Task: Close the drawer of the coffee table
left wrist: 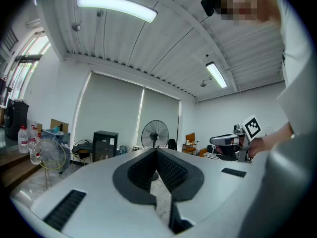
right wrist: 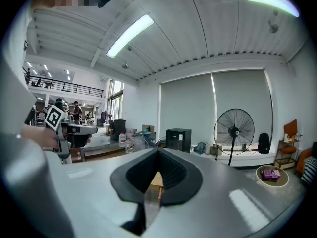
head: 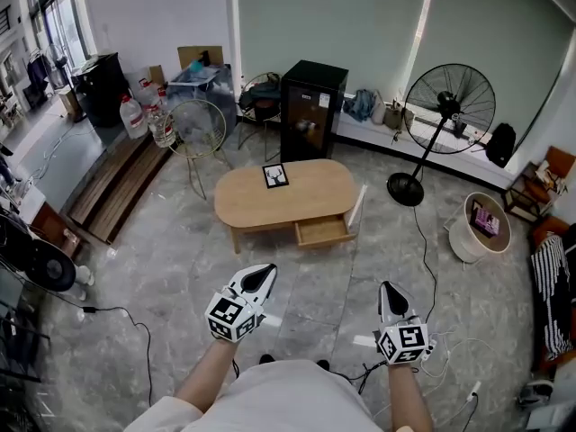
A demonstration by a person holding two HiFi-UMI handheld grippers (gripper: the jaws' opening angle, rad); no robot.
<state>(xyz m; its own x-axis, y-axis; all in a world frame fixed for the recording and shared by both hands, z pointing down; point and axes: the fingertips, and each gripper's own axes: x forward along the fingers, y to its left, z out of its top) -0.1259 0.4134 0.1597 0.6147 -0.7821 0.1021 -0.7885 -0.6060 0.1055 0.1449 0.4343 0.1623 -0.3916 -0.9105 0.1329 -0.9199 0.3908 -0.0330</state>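
The drawer [head: 324,231] stands pulled out of the near right side of the coffee table [head: 315,194], in the middle of the room, and its inside shows bare wood. The oval wooden surface carries a square marker card [head: 275,175], with a black cabinet [head: 312,106] behind it and a standing fan [head: 447,106] off to the right. Well apart from the table, over the grey floor [head: 162,268] close to the person, the left gripper [head: 263,275] and right gripper [head: 390,290] both point roughly level, each with its fingers pressed together on nothing.
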